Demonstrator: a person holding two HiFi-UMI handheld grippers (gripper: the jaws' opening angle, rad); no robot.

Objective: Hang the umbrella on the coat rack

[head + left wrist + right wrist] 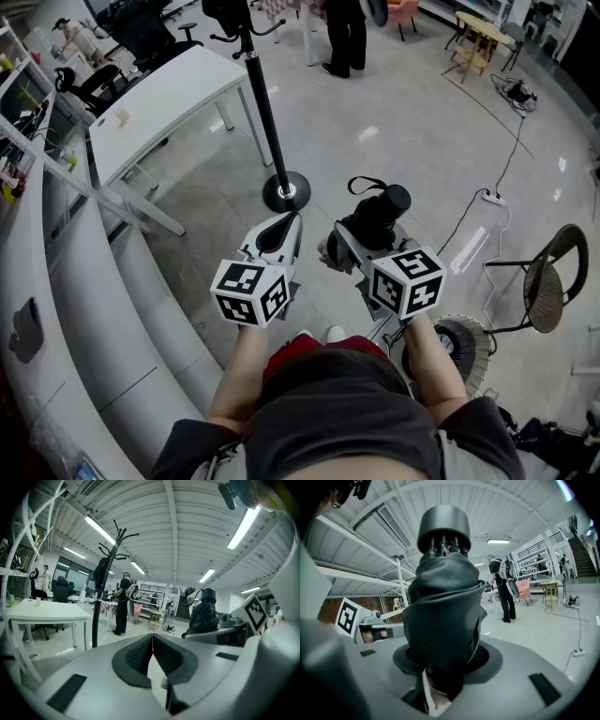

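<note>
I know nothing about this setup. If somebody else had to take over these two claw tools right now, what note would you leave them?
Left gripper: jaws together, nothing in them.
Right gripper: clamped on the folded black umbrella, held roughly level.
Coat rack: stands on the floor just ahead, beside the white table; a dark item already hangs on it.
Done: umbrella is in hand.
Left: carry it to the rack and hang it there.
</note>
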